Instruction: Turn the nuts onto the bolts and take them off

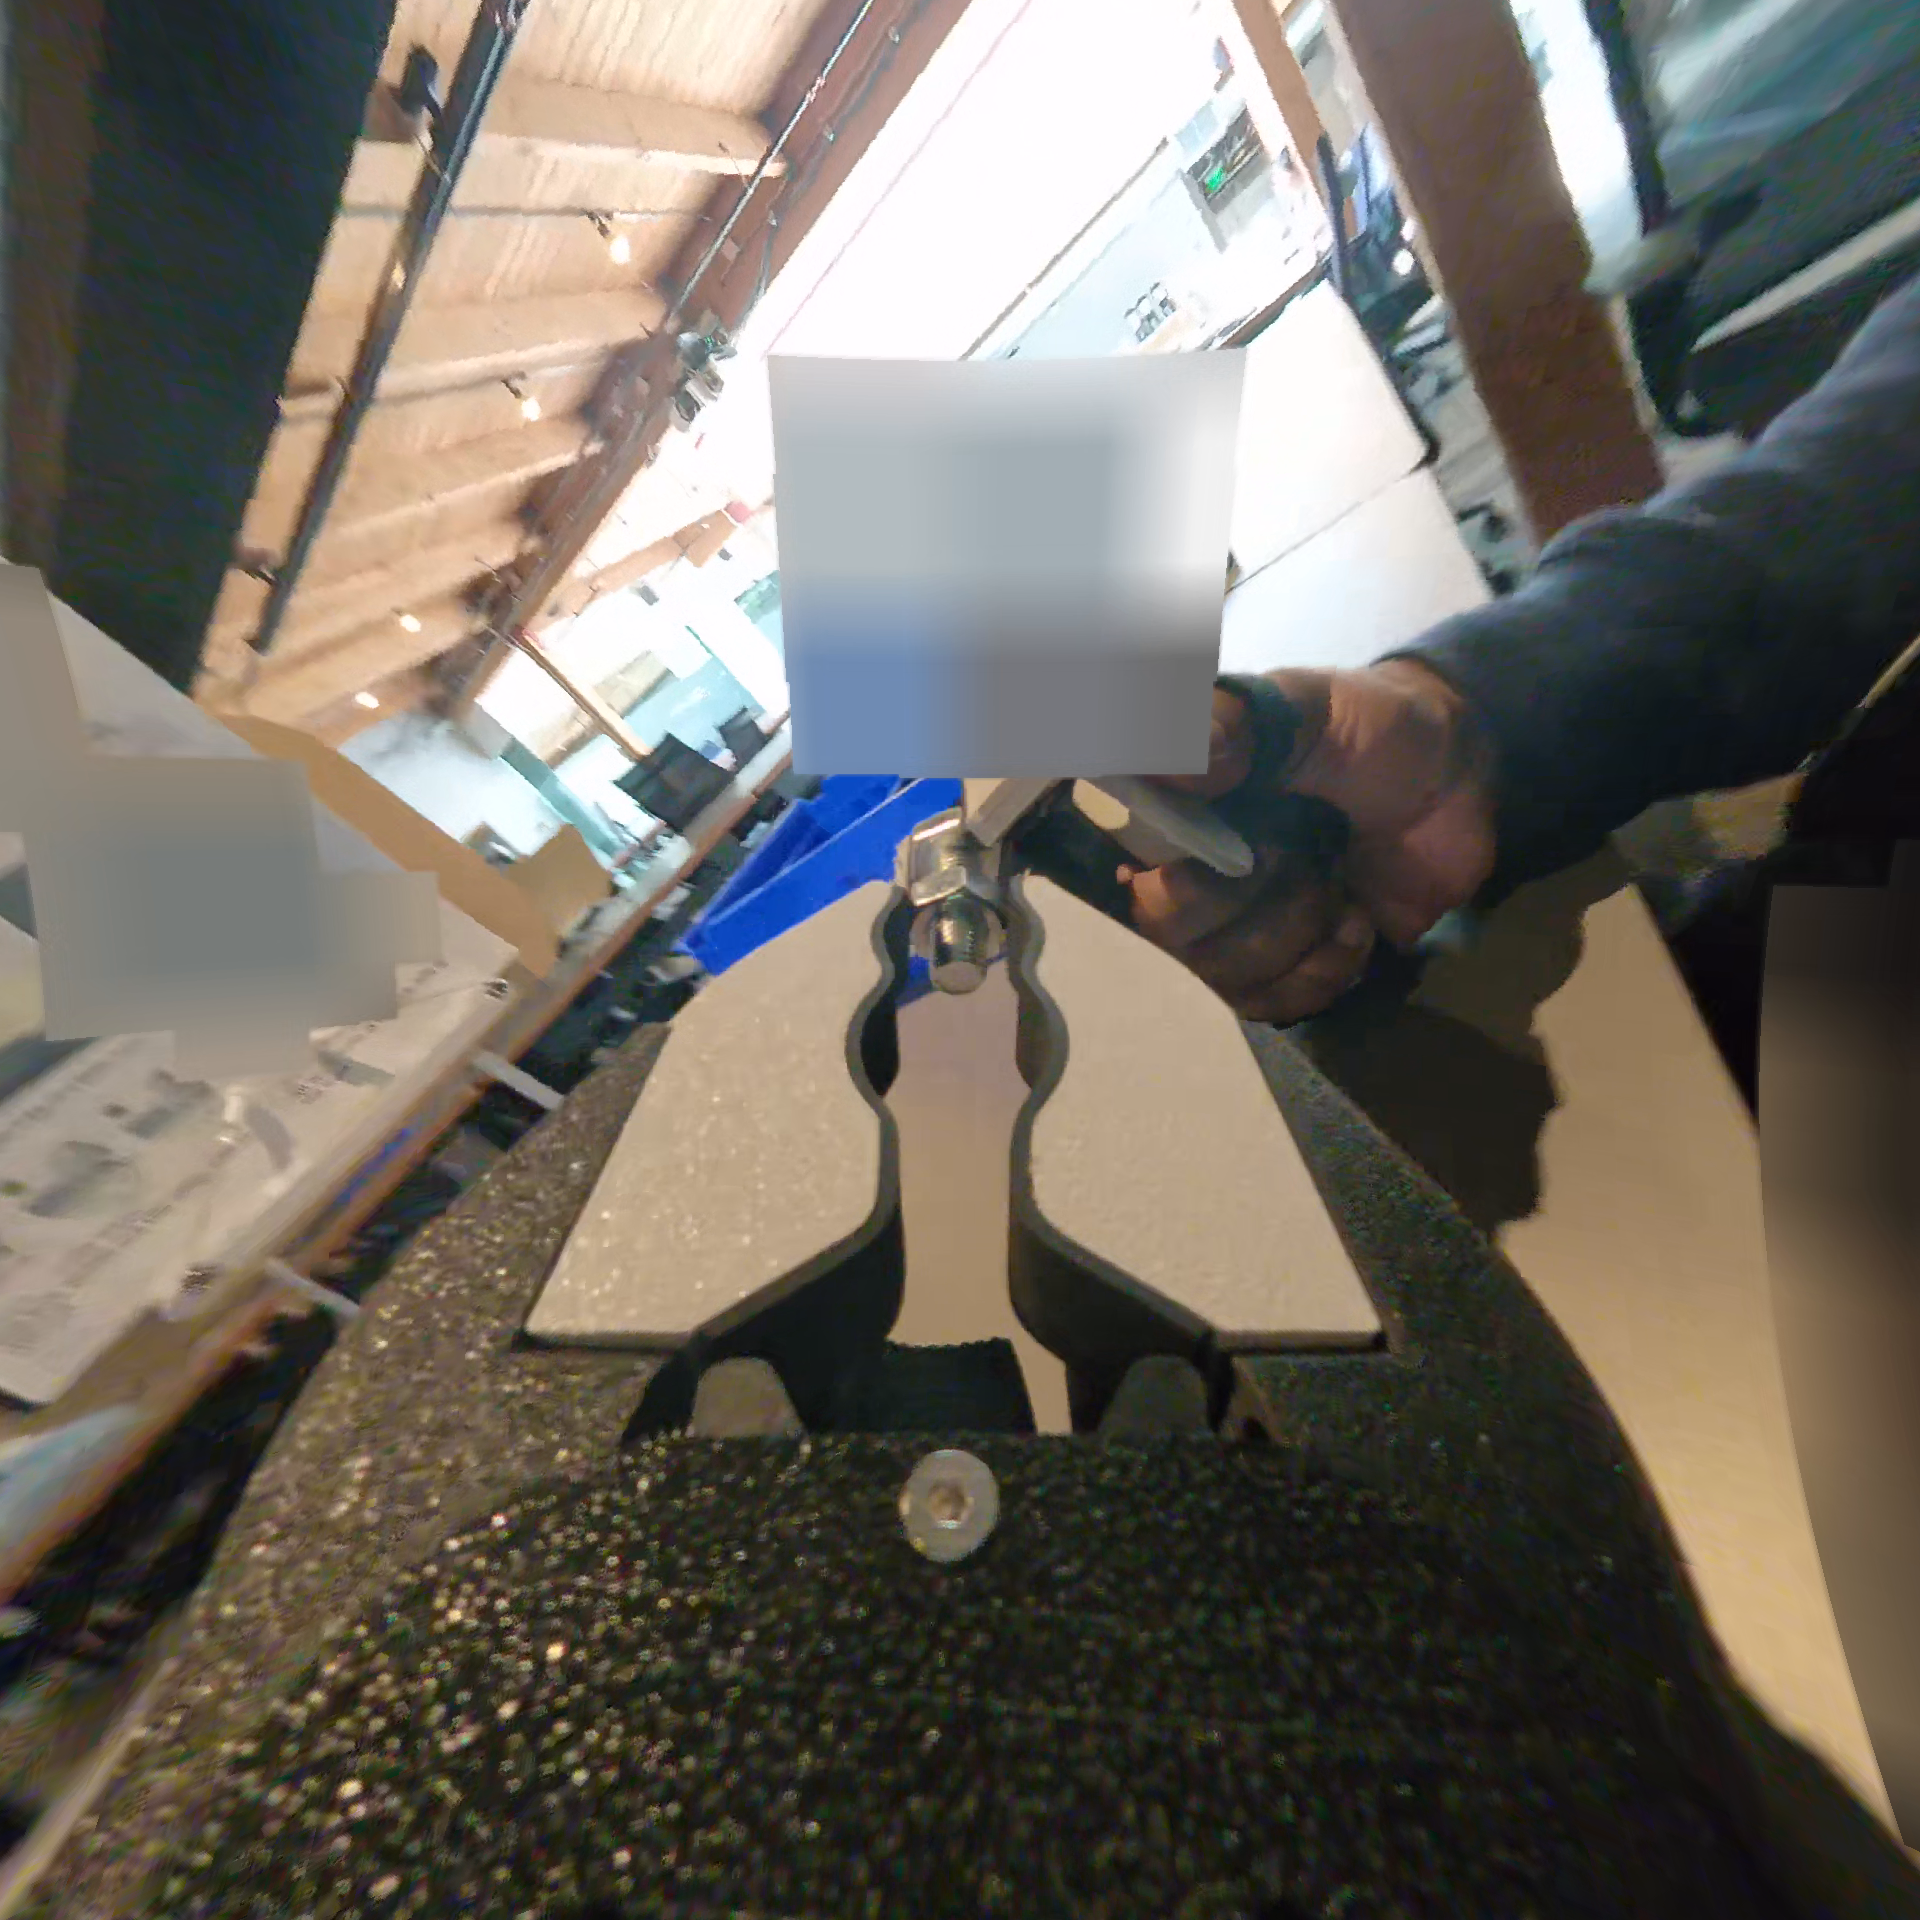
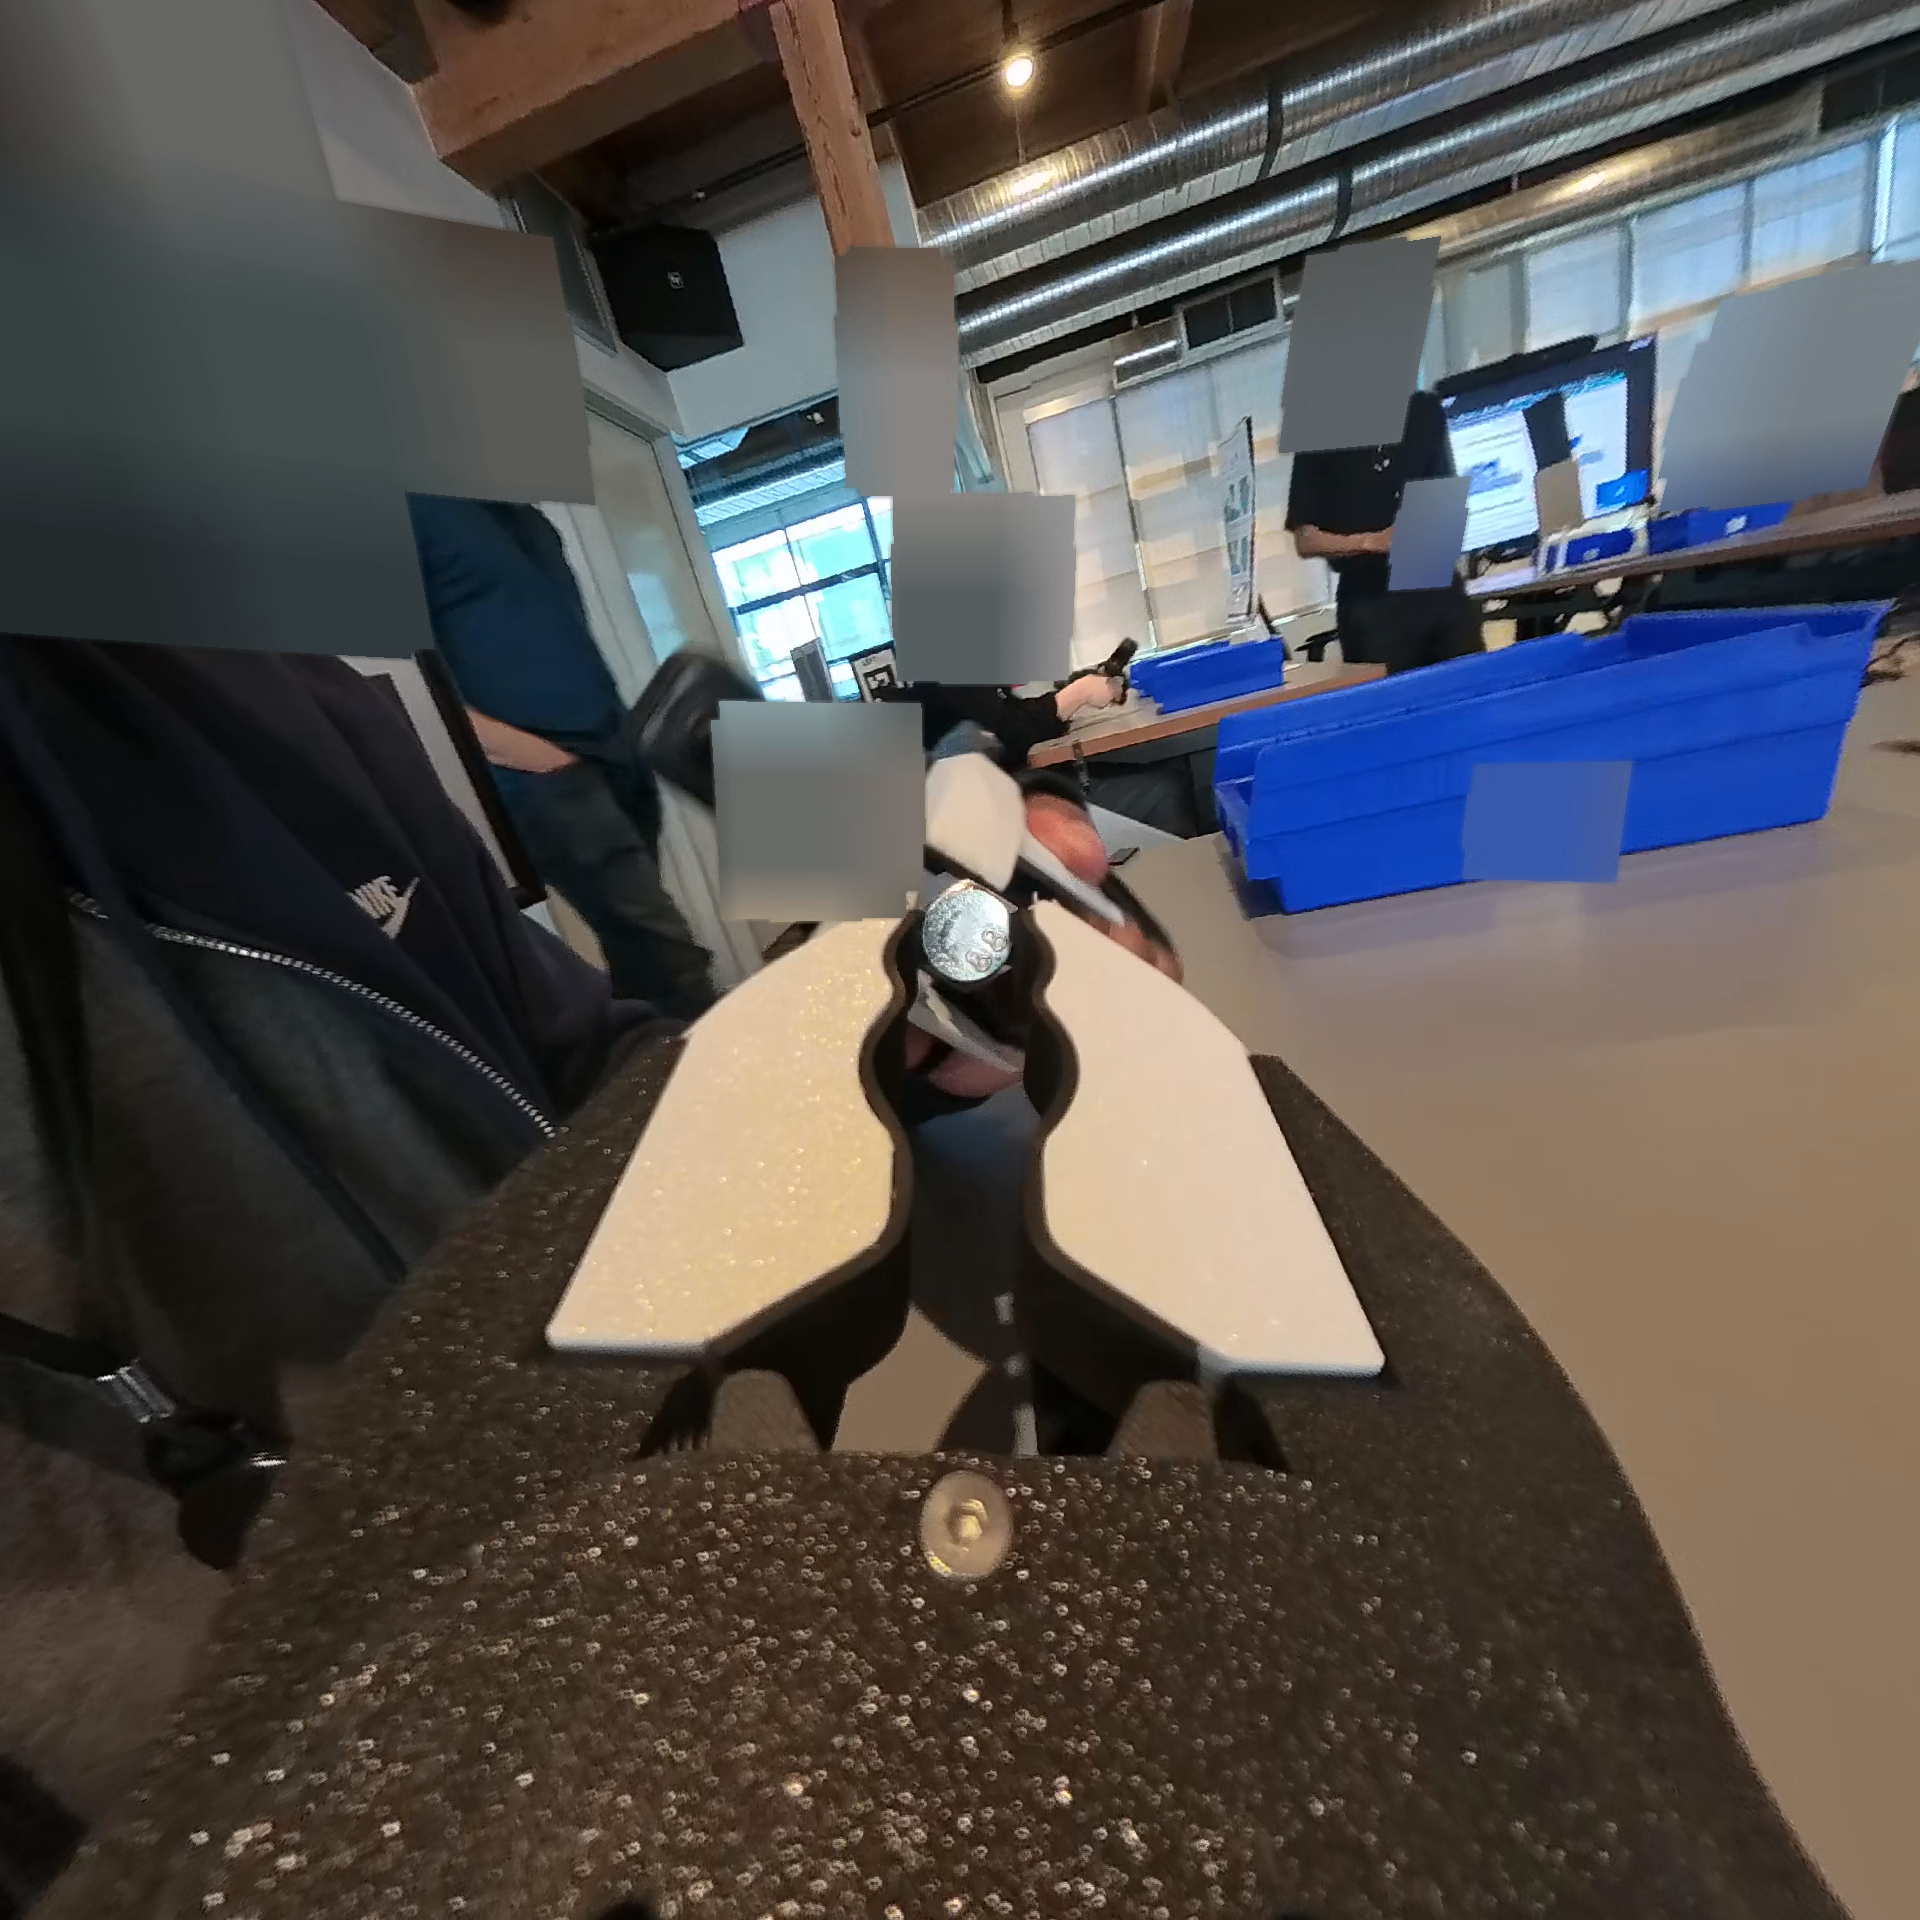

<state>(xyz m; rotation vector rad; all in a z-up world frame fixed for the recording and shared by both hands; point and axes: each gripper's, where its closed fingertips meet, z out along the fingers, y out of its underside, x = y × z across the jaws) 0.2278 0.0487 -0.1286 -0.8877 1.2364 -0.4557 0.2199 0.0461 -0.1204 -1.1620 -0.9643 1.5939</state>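
A silver bolt with a wing nut (image 1: 935, 862) on it is held in the air between the two grippers. In the left wrist view, the bolt's threaded end (image 1: 958, 961) points at the camera. My left gripper (image 1: 956, 914) has its fingertips closed around the nut and thread. A hand (image 1: 1351, 831) holds the right gripper, which reaches in from the right. In the right wrist view, the bolt's hex head (image 2: 966, 935) faces the camera. My right gripper (image 2: 966, 948) is shut on the head. The left gripper's white fingers (image 2: 977, 821) show just behind it.
Long blue bins (image 2: 1558, 727) lie on the grey table (image 2: 1455, 1039) to the right; one also shows in the left wrist view (image 1: 800, 873). A person in a dark zip jacket (image 2: 260, 987) is close on the left. Printed sheets (image 1: 156, 1143) lie at far left. My two grippers' fingertips are within a few centimetres of each other.
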